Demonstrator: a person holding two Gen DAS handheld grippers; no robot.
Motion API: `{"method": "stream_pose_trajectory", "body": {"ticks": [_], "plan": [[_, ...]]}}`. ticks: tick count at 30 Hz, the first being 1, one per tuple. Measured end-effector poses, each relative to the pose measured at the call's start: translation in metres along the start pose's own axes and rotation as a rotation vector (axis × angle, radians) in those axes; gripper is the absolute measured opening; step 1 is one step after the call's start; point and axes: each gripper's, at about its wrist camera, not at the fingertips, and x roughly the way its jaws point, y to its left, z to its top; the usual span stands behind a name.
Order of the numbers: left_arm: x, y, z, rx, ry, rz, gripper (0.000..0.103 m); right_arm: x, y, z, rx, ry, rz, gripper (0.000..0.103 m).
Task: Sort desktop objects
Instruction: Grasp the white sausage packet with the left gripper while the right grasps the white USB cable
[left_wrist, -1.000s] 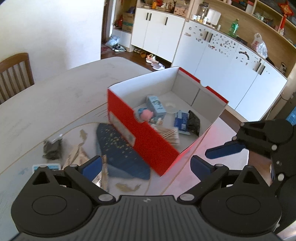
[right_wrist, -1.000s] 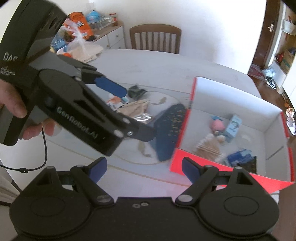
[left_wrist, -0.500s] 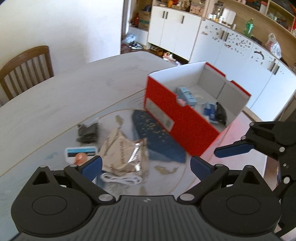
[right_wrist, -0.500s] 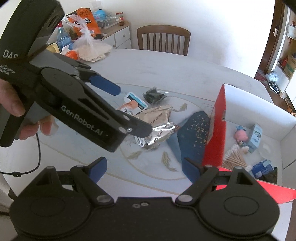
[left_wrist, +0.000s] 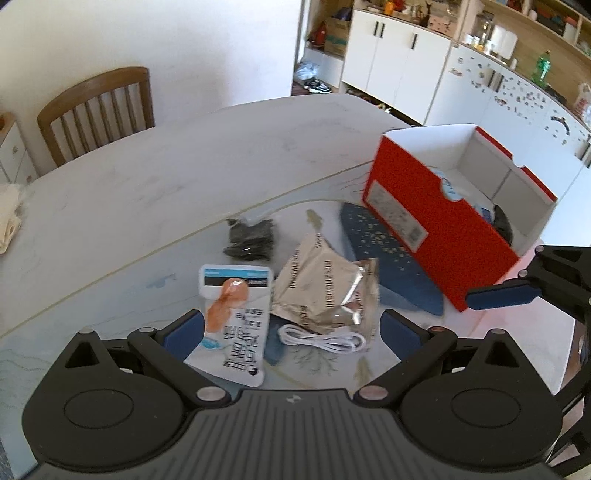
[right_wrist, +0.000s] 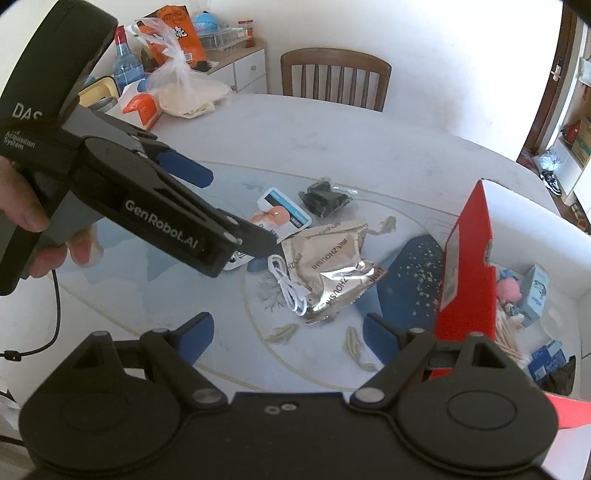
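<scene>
Reach phase: left gripper (left_wrist: 291, 330), jaws spread and empty like the right gripper's (right_wrist: 288, 332), hovers over the white cable (left_wrist: 323, 340) near the red box (left_wrist: 436, 236); next, descend and pinch.

The left wrist camera looks forward and down along its own fingers from above the table's near edge, close over a crinkled foil packet (left_wrist: 325, 291) and white cable (left_wrist: 321, 338), facing a red box (left_wrist: 436, 229). The right wrist camera looks down from the other side, seeing the same packet, cable and box.
</scene>
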Motion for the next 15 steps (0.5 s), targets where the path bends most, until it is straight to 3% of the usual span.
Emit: {"method": "stream_pose_trajectory", "body": {"ticks": [15], "plan": [[0.046,0.031,-0.009,0.004,0.048,0.066,0.102,0.046,0.007,0.009,-0.047,0.031,-0.006,0.085]]}}
